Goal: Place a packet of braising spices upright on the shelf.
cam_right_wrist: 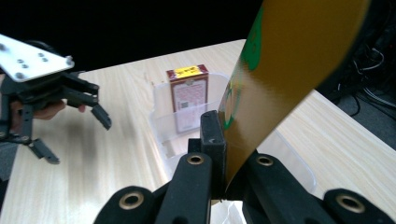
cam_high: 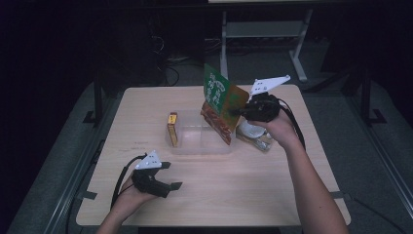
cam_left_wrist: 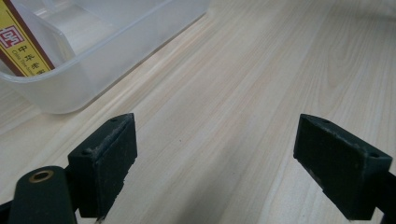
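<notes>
Right hand: it reaches from the lower right of the high view, forearm stretched forward over the table, wrist bent toward the middle, above the right end of the clear plastic bin.
Right gripper: its jaws are closed on the edge of a flat snack bag, green and orange-brown, which it holds in the air.
Snack bag, place: tilted, its lower corner hangs over the right part of the bin, its green top points up and away from the person.
Left hand: it rests low near the front left edge of the table, well apart from the bin, palm under the tool.
Left gripper: the jaws stand wide apart with nothing between them, pointing to the right along the table.
Bin, content: a small yellow and red box stands on its edge at the left end.
Beside the bin: a white and brown packet lies on the table under the right wrist.
High view adds: both forearms, the whole table and the dark floor around it.
Left gripper view adds: the bare wood grain between the two pads, the bin's corner and the yellow box with red characters.
Right gripper view adds: the pinch from close, the bag squeezed between the pads, the box's printed red back, and the left gripper farther off.
</notes>
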### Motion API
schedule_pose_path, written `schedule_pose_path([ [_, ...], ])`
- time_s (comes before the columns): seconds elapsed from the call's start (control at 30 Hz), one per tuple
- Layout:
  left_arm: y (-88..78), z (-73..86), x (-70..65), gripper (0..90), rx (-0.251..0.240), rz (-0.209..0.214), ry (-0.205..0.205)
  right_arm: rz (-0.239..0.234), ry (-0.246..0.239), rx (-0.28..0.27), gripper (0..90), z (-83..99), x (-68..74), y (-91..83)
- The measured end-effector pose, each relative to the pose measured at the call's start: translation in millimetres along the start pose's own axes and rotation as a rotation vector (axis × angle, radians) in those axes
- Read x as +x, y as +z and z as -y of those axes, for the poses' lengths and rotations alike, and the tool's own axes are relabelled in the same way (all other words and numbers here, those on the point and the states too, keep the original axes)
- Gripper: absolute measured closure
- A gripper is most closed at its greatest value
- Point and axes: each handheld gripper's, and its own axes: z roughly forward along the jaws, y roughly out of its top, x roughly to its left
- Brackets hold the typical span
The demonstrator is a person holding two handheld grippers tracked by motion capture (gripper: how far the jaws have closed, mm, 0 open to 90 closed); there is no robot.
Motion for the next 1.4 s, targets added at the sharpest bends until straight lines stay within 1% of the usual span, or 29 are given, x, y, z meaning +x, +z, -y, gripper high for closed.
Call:
schedule_pose_path([
  [0.1, 0.4, 0.1, -0.7, 12.9, -0.003, 0.002, -0.007, 0.011, 0.009, 0.014, 89.8, 3.4, -7.2, 4.5],
  [0.17, 0.6, 0.1, -0.9, 12.9, -0.002, 0.002, -0.008, 0.014, 0.01, 0.019, 89.8, 4.4, -8.9, 5.4],
  [0.23, 0.9, -0.1, -0.9, 12.9, -0.002, 0.002, -0.005, 0.022, 0.025, 0.035, 89.8, 6.9, -12.7, 7.3],
  [0.3, 1.5, -0.1, -1.1, 12.9, 0.0, 0.003, -0.001, 0.025, 0.021, 0.044, 89.8, 7.9, -14.3, 8.8],
  [0.43, 1.8, 0.0, -1.6, 12.9, 0.003, 0.005, -0.004, 0.03, 0.026, 0.048, 89.8, 9.8, -16.8, 10.6],
  [0.6, 1.8, 0.1, -1.4, 12.9, 0.003, 0.005, -0.005, 0.045, 0.02, 0.067, 89.8, 11.4, -16.8, 14.8],
  [0.73, 1.9, 0.1, -1.4, 12.9, 0.002, 0.005, -0.005, 0.048, 0.019, 0.074, 89.8, 11.8, -16.3, 17.2],
  [0.8, 2.3, 0.3, -1.3, 12.9, 0.006, 0.006, -0.003, 0.053, 0.014, 0.081, 89.8, 12.5, -16.3, 18.9],
  [0.87, 2.6, 0.6, -0.9, 12.9, 0.011, 0.007, 0.001, 0.053, 0.018, 0.088, 89.8, 15.3, -15.6, 21.6],
  [0.93, 3.0, 1.1, -0.7, 12.9, 0.01, 0.008, -0.002, 0.057, 0.015, 0.091, 89.8, 16.3, -15.7, 22.4],
  [0.97, 3.7, 1.6, -0.7, 12.9, 0.004, 0.009, -0.013, 0.058, 0.019, 0.091, 89.7, 16.9, -15.5, 23.1],
  [1.1, 3.9, 2.3, 0.2, 12.9, 0.003, 0.011, -0.023, 0.062, 0.021, 0.098, 89.7, 23.8, -14.6, 29.1],
  [1.2, 4.6, 2.9, 0.3, 12.9, 0.006, 0.011, -0.026, 0.058, 0.029, 0.098, 89.6, 26.6, -14.5, 30.1],
  [1.33, 7.3, 3.3, 0.2, 12.9, 0.015, 0.014, -0.015, 0.058, 0.031, 0.104, 89.6, 28.3, -14.2, 32.1],
  [1.4, 7.7, 3.2, -0.3, 12.9, 0.018, 0.016, -0.016, 0.062, 0.03, 0.106, 89.6, 28.1, -13.8, 32.2],
])
